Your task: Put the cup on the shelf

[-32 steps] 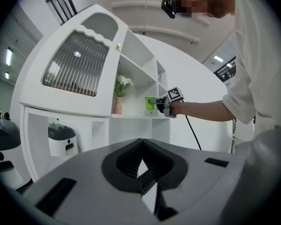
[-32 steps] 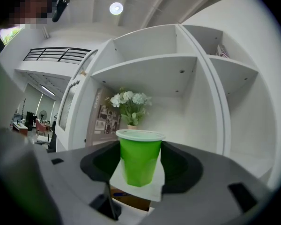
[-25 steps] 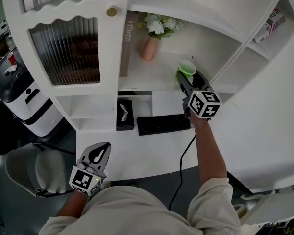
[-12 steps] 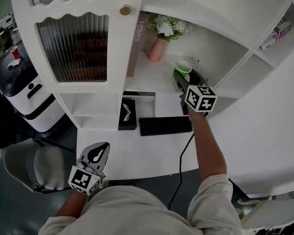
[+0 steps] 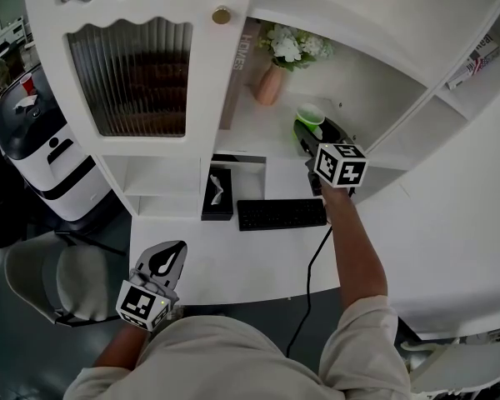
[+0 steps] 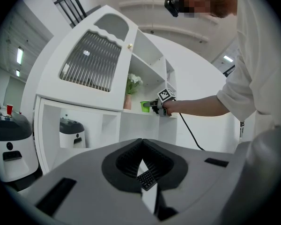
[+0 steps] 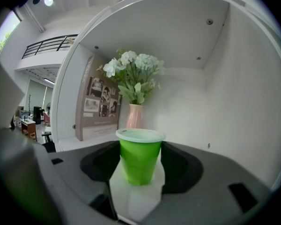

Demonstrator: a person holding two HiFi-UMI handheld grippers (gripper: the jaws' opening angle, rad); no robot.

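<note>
A: What does the cup look like?

B: The cup (image 7: 139, 158) is bright green plastic and tapers towards its base, with a paler rolled rim and a whitish inside. It stands upright.

A: Where is it?

B: In the open compartment of the white shelf (image 5: 258, 127), near the front edge. It's to the right of the pink vase (image 5: 269, 84) of white flowers (image 5: 296, 47), and apart from it. In the right gripper view the vase stands behind the cup, with a printed board (image 7: 99, 104) at the back left.

A: Is it held?

B: Yes. The right gripper (image 5: 310, 130) has its jaws set wide, one dark pad against each side of the cup, clamped on it. The left gripper (image 5: 177, 250) hangs low by the front edge of the desk (image 5: 233, 257), clenched on nothing. Its tips meet, and a sliver of keyboard (image 6: 146, 179) shows through the gap below them.

A: What can't you make out?

B: Whether the cup's base rests on the shelf or sits just above it, because the view between the jaws doesn't settle it. In the head view only the rim and a strip of green show. The rest is hidden behind the gripper and its marker cube (image 5: 340, 163). In the left gripper view the cup is just a small green patch. The board's print is too blurred to read
</note>
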